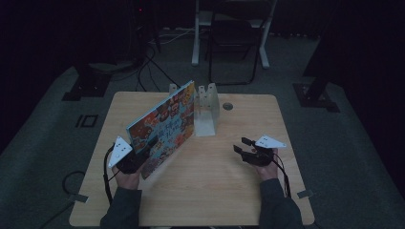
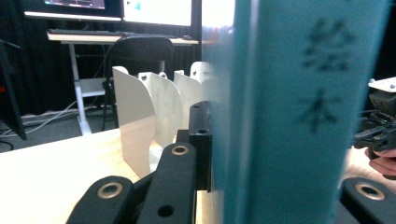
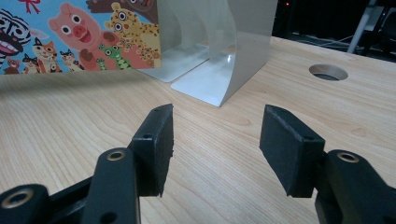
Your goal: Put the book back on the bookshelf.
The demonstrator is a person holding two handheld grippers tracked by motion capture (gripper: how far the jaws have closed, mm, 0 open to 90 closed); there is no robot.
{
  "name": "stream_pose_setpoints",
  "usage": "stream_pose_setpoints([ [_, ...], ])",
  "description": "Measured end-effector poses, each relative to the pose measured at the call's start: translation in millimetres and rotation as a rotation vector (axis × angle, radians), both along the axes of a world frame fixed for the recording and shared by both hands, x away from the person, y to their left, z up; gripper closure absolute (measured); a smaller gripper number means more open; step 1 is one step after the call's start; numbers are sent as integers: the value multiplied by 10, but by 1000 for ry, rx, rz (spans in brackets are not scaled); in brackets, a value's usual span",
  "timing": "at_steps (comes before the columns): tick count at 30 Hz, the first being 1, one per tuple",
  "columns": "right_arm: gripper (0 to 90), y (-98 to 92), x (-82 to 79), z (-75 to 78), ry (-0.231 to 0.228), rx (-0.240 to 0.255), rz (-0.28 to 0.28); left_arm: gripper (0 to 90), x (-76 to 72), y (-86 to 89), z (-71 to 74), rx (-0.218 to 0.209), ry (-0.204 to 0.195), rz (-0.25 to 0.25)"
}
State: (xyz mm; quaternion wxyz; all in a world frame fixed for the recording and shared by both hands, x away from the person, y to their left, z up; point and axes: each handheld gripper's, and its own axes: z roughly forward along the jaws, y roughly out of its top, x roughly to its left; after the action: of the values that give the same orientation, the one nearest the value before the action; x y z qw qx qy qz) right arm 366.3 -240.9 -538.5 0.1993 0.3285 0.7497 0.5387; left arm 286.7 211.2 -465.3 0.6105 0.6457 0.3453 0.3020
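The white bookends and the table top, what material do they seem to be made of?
The bookends look like thin sheet metal with a glossy white coat: curved bent edges, a flat foot, soft reflections. The table top looks like light wood or wood-look laminate: fine grain lines, matte finish. Which of these cannot be told.

— Where's the top camera looking from?

— Up above the person's side, facing forward and down on the whole worktop (image 1: 229, 191), with the floor and a chair (image 1: 234, 28) beyond it.

— And the left one?

— It rides low on the left hand-held gripper (image 2: 219, 154), right up against the book (image 2: 289, 112), facing the far edge, where the white bookends (image 2: 140, 121) stand.

— The right one?

— Low on the right hand-held gripper (image 3: 215, 140), skimming the wood towards the same bookends (image 3: 224, 51) and book cover (image 3: 79, 32) — all three views share those. The left view also catches the other hand-held gripper (image 2: 380, 130) at its edge.
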Motion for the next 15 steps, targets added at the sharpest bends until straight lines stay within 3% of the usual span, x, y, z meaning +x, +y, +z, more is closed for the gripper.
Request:
stream_pose_setpoints([
  [15,442,5,12,-5,2,-1,0,820,-16,105,24,-8,2,55],
])
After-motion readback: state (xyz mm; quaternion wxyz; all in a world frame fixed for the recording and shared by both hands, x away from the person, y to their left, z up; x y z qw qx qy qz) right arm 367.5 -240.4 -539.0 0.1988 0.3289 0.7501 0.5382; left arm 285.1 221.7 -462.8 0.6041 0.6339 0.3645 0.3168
